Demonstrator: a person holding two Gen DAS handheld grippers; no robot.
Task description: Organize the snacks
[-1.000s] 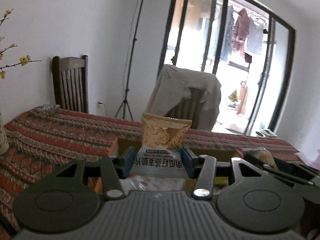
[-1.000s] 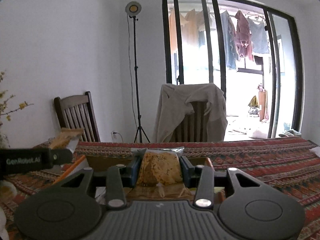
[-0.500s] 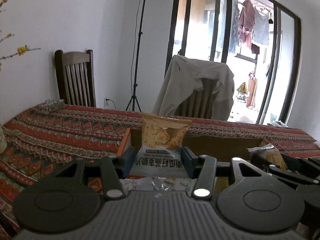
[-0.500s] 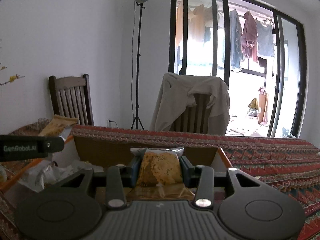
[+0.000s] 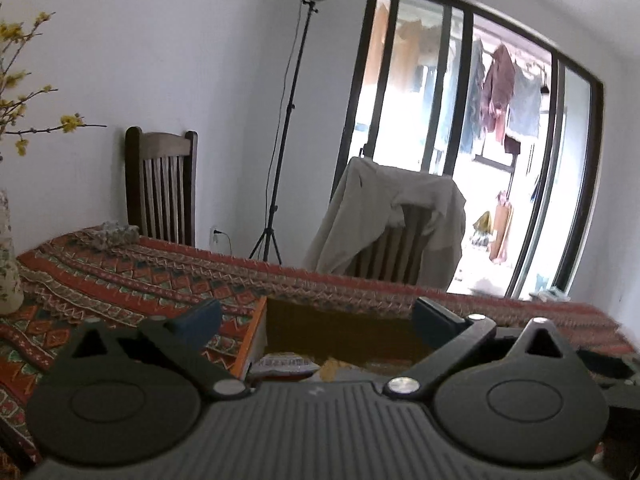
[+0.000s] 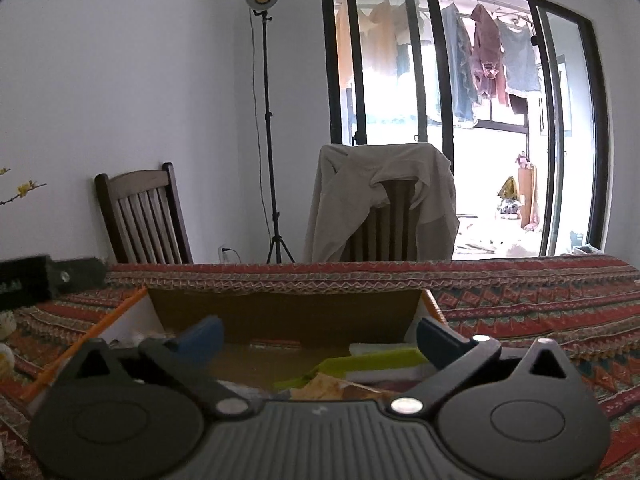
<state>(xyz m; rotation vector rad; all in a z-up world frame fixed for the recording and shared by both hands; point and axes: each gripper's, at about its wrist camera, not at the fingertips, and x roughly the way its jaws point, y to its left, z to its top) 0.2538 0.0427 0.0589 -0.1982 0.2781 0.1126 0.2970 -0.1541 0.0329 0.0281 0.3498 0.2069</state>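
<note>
Window (image 5: 460, 128) glare, dim foreground, perhaps slightly blurred.

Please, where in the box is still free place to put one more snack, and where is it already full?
Free: bare brown floor of the box along its far wall. Crowded: near side, where the green pack and other snack bags lie. Outside, the tablecloth right of the box is bare.

Cardboard box (image 5: 344, 328): floor and near wall hidden behind gripper body in both views. Snack packet (image 5: 282, 364) mostly covered, print unreadable. Green packaging (image 6: 372, 364) and brown packet (image 6: 324, 386) partly hidden, kind unclear. Vase (image 5: 8, 256) cut by left edge. Black bar (image 6: 48, 278) blurred, cut at left edge, label unreadable.
</note>
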